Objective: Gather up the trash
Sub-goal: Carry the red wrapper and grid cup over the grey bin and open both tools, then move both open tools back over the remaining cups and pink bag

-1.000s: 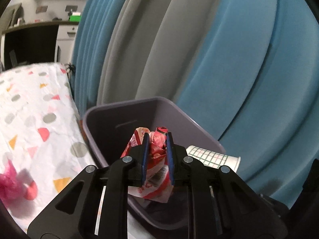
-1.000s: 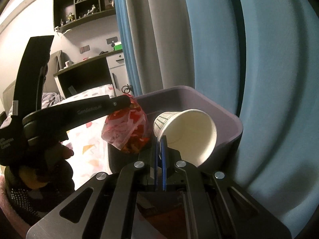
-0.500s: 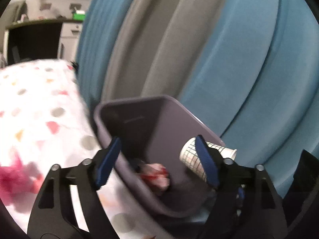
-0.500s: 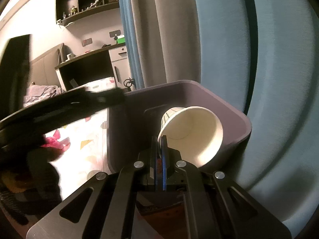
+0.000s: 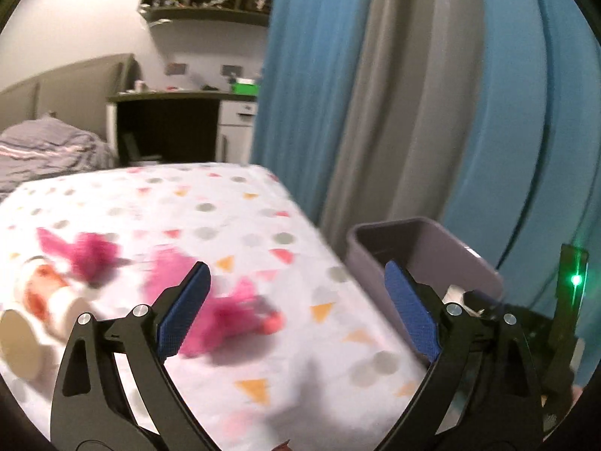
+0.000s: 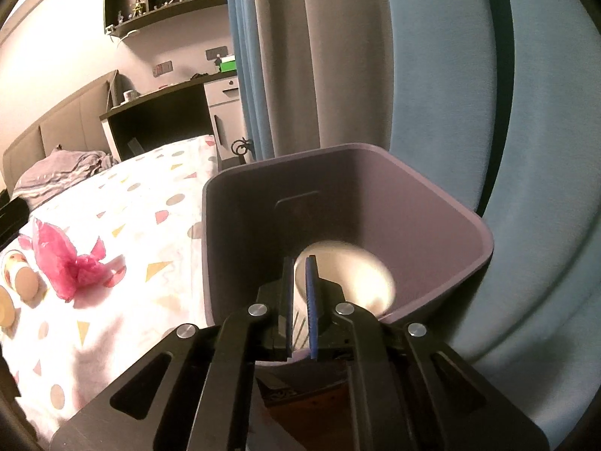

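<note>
A purple bin [image 6: 432, 195] stands beside the bed, against the curtains; it also shows in the left wrist view [image 5: 443, 248]. My right gripper [image 6: 300, 263] is shut on the rim of a white paper cup [image 6: 349, 282] and holds it over the bin's opening. My left gripper [image 5: 296, 289] is open and empty above the bed. Crumpled pink plastic [image 5: 225, 312] lies on the spotted sheet [image 5: 225, 206] between its fingers, blurred. More pink plastic [image 5: 86, 251] and a paper cup on its side [image 5: 33, 323] lie at the left. The pink plastic [image 6: 67, 259] shows in the right wrist view too.
Blue and grey curtains [image 6: 375, 56] hang right behind the bin. A dark desk [image 5: 169, 124] and a white drawer unit [image 5: 236, 127] stand past the bed. A grey blanket [image 5: 45, 150] lies at the bed's head. More cups [image 6: 18, 282] lie at the left edge.
My left gripper opened and dropped the red wrapper into the bin, then swung left over the bed. My right gripper moved the cup further over the bin's opening.
</note>
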Demonstrator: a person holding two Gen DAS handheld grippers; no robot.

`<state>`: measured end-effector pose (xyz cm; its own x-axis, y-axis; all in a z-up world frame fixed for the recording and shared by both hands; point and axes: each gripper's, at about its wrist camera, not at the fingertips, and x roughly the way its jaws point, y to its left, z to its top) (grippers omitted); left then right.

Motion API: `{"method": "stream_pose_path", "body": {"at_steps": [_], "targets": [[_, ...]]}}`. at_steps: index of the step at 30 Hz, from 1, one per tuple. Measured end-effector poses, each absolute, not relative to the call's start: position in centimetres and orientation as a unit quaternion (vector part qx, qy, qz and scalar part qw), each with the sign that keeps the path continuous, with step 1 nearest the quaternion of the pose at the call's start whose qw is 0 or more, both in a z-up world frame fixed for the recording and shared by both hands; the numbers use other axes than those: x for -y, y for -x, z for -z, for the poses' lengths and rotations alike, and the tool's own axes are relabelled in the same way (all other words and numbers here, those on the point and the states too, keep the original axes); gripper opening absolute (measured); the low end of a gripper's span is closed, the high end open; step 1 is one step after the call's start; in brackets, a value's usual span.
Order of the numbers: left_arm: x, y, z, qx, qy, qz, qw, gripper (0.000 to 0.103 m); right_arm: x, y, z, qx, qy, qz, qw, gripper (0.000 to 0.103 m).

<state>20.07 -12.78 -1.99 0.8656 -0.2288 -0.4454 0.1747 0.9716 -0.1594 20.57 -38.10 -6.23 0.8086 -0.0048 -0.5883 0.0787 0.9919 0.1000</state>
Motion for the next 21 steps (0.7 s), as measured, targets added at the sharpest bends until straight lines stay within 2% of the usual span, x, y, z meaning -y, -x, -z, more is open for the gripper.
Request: {"method": "stream_pose_path", "body": {"at_steps": [7, 9, 11, 15, 21], "targets": [[8.0, -18.1, 2.8, -0.252, 0.055, 0.052, 0.965, 0.092, 37.6, -19.2, 5.1, -0.293, -0.063, 0.036, 0.953, 0.036], [7.1, -17.4, 3.1, -0.254, 0.046, 0.034, 0.965, 0.092, 37.2, -18.4, 4.6, -0.282, -0.061, 0.042, 0.956, 0.051], [5.8, -16.6, 3.4, -0.252, 0.041, 0.014, 0.967, 0.092, 36.4, -17.3, 3.8, -0.265, -0.059, 0.046, 0.961, 0.062], [2.8, -14.4, 3.8, -0.245, 0.026, -0.030, 0.969, 0.092, 34.1, -15.2, 2.6, -0.238, -0.057, 0.033, 0.969, 0.078], [-1.4, -11.8, 3.8, -0.240, 0.034, -0.085, 0.966, 0.092, 28.9, -13.3, 2.0, -0.227, -0.054, -0.009, 0.972, 0.082]]}}
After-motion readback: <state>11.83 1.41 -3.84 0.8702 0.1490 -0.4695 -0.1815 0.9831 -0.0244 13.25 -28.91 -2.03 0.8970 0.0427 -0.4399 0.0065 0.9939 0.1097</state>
